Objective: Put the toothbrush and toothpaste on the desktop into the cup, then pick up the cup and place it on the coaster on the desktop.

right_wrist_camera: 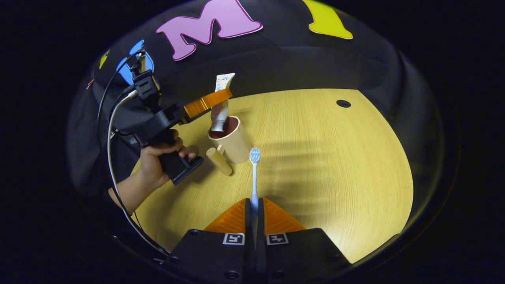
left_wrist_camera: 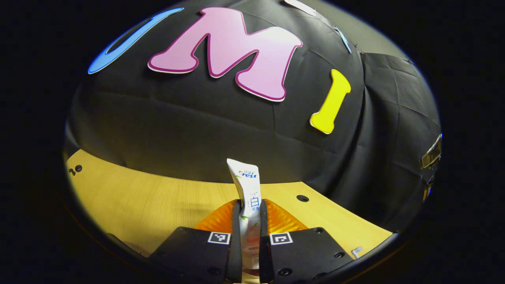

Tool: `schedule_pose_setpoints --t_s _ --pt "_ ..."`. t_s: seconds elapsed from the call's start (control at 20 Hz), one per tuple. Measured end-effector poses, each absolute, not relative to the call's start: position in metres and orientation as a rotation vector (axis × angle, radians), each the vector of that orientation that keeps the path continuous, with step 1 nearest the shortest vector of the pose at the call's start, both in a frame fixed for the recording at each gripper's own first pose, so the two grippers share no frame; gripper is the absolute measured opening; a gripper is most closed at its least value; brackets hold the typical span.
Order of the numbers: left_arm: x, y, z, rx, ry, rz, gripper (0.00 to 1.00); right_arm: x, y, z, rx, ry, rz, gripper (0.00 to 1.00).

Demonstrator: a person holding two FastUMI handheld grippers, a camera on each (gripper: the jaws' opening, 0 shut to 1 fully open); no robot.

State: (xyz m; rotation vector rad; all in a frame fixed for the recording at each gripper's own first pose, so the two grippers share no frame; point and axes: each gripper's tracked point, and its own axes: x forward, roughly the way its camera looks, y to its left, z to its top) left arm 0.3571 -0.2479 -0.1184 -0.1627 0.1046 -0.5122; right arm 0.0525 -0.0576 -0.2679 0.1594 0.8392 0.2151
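My left gripper (left_wrist_camera: 250, 204) is shut on a white toothpaste tube (left_wrist_camera: 247, 185), which stands upright between its orange fingers. In the right gripper view that same left gripper (right_wrist_camera: 215, 98) holds the tube (right_wrist_camera: 221, 108) over a beige cup (right_wrist_camera: 232, 142), the tube's lower end down inside the cup's dark mouth. The cup stands upright on the wooden desktop (right_wrist_camera: 327, 165), with a beige peg-like handle (right_wrist_camera: 219, 160) on its near-left side. My right gripper (right_wrist_camera: 254, 202) is shut on a light-blue toothbrush (right_wrist_camera: 254, 179). Its bristle head (right_wrist_camera: 255, 155) points toward the cup, just short of its wall.
A hand (right_wrist_camera: 156, 159) holds the left gripper's black handle left of the cup, with cables trailing down. A small round greyish thing (right_wrist_camera: 193, 149) peeks out behind that handle. The desktop has a dark hole (right_wrist_camera: 343, 103) at the far right; wide bare wood lies right of the cup.
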Motion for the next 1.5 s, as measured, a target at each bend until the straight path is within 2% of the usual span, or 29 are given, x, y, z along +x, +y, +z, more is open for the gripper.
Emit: schedule_pose_setpoints --t_s 0.15,0.35,0.4,0.45,0.6,0.85,1.05,1.5 --pt "0.351 -0.248 -0.127 -0.192 0.079 -0.521 0.25 0.059 -0.052 -0.27 0.156 0.806 0.236 0.05" --pt "0.344 -0.245 -0.132 -0.159 0.061 -0.504 0.35 0.082 -0.051 -0.269 0.149 0.734 0.249 0.05" --pt "0.344 -0.248 -0.136 -0.154 0.066 -0.51 0.5 0.089 -0.052 -0.27 0.158 0.719 0.244 0.05" --pt "0.342 -0.249 -0.14 -0.142 0.074 -0.505 0.43 0.095 -0.052 -0.269 0.168 0.703 0.237 0.06" --pt "0.313 -0.231 -0.138 -0.095 0.052 -0.479 0.99 0.111 -0.054 -0.266 0.19 0.652 0.228 0.05" --pt "0.242 -0.198 -0.125 -0.112 0.027 -0.413 0.98 0.144 -0.047 -0.239 0.246 0.552 0.247 0.05" --pt "0.191 -0.186 -0.126 -0.143 0.07 -0.417 0.97 0.183 -0.035 -0.193 0.286 0.38 0.275 0.05" --pt "0.171 -0.146 -0.107 -0.203 0.074 -0.39 0.97 0.242 0.004 -0.157 0.246 0.125 0.319 0.05"
